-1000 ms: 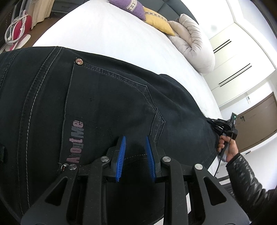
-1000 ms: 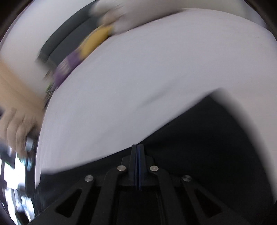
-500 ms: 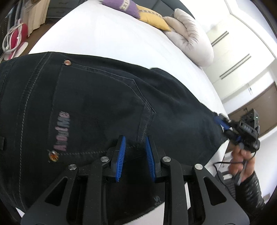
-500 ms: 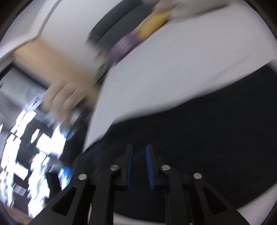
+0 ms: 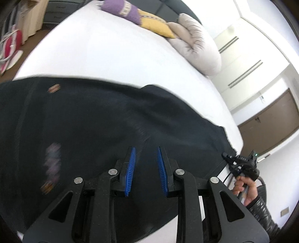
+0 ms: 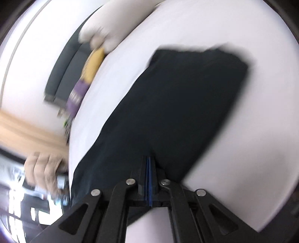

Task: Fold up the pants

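Black jeans (image 5: 93,121) lie spread across a white bed (image 5: 112,46); their cloth is smeared by motion. My left gripper (image 5: 145,149) hovers over the pocket area near the front edge, its blue pads apart, with only cloth lying below the gap. At the jeans' right corner my right gripper (image 5: 227,156) is held by a hand (image 5: 243,188). In the right wrist view the jeans (image 6: 177,102) stretch away as a long dark strip. My right gripper (image 6: 149,158) is there shut on the near edge of the cloth, and a crease runs into its tips.
Purple (image 5: 121,9) and yellow (image 5: 155,24) pillows and a beige cushion (image 5: 198,43) lie at the bed's head. A red item (image 5: 11,41) sits on the floor at left, and a brown door (image 5: 271,127) stands at right. A person's other hand (image 6: 43,168) shows blurred at left.
The right gripper opened half a second ago and has shut again at the jeans' edge after a fast sideways swing. The left gripper rose slightly; the jeans slid lower and leftward in its view.
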